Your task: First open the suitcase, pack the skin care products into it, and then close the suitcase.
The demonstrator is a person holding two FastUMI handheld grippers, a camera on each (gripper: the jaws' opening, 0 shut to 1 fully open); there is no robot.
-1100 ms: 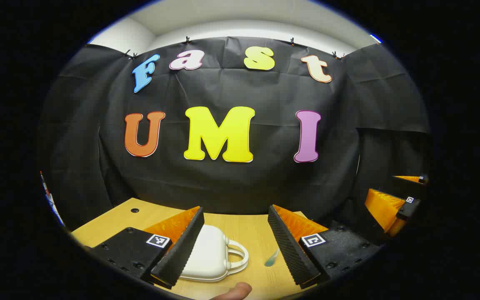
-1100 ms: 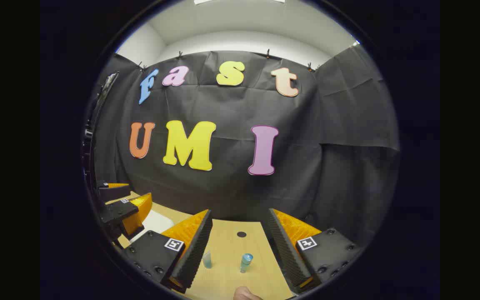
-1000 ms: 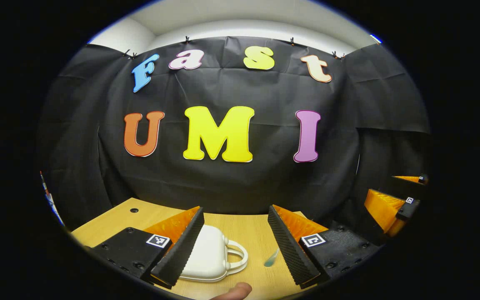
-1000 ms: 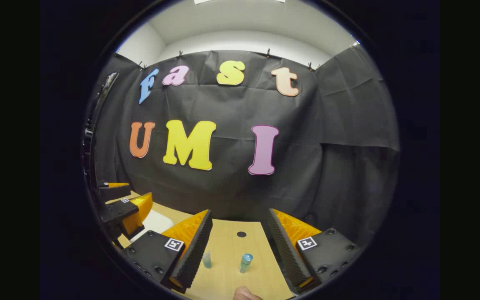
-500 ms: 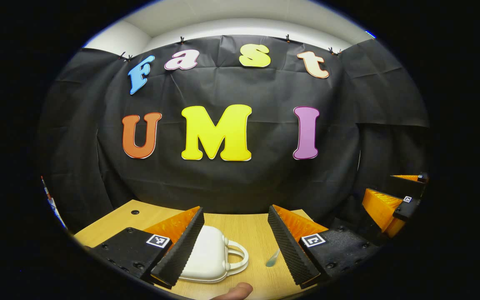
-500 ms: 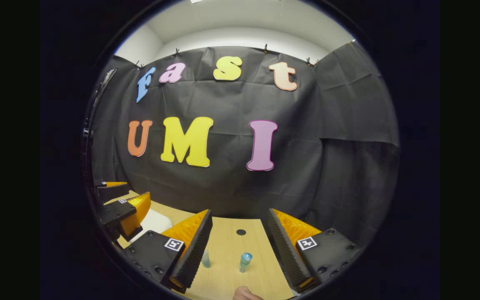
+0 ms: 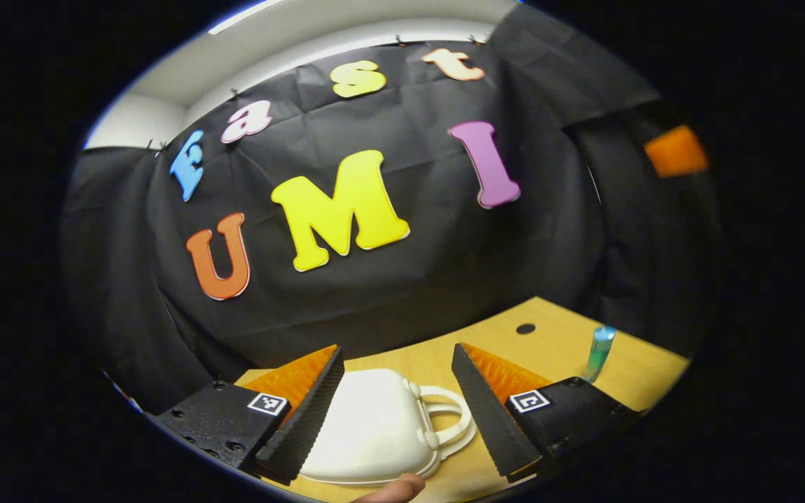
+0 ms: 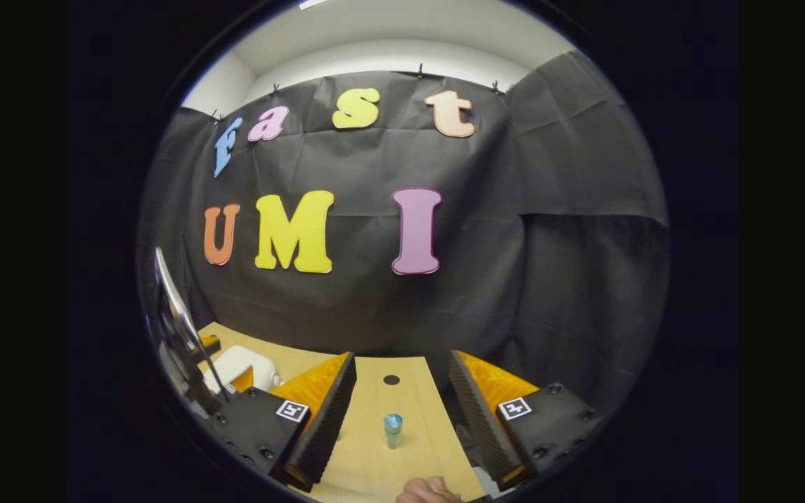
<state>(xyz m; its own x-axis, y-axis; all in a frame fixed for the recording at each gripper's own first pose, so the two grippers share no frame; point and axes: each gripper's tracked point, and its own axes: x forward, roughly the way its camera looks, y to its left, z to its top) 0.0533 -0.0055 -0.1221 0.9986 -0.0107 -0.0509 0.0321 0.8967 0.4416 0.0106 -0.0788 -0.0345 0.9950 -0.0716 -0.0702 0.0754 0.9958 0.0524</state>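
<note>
white moulded plastic: the suitcase (image 7: 374, 433), a small rounded case, is lain flat and closed on the wooden table (image 7: 556, 342), its looped handle (image 7: 448, 419) pointed toward the right of the left gripper view. its long axis is judged to run from the handle back through the body. the left gripper (image 7: 395, 412) is held over it with jaws spread wide and nothing between them, the case framed by both fingers; this is judged an approach for opening, not yet begun. a blue-green bottle (image 8: 393, 429), taken for a skin care product, is stood upright on bare table ahead of the right gripper (image 8: 402, 412), whose jaws are likewise wide and empty. bottle and case are kept well apart, so the lid is left room to swing.
</note>
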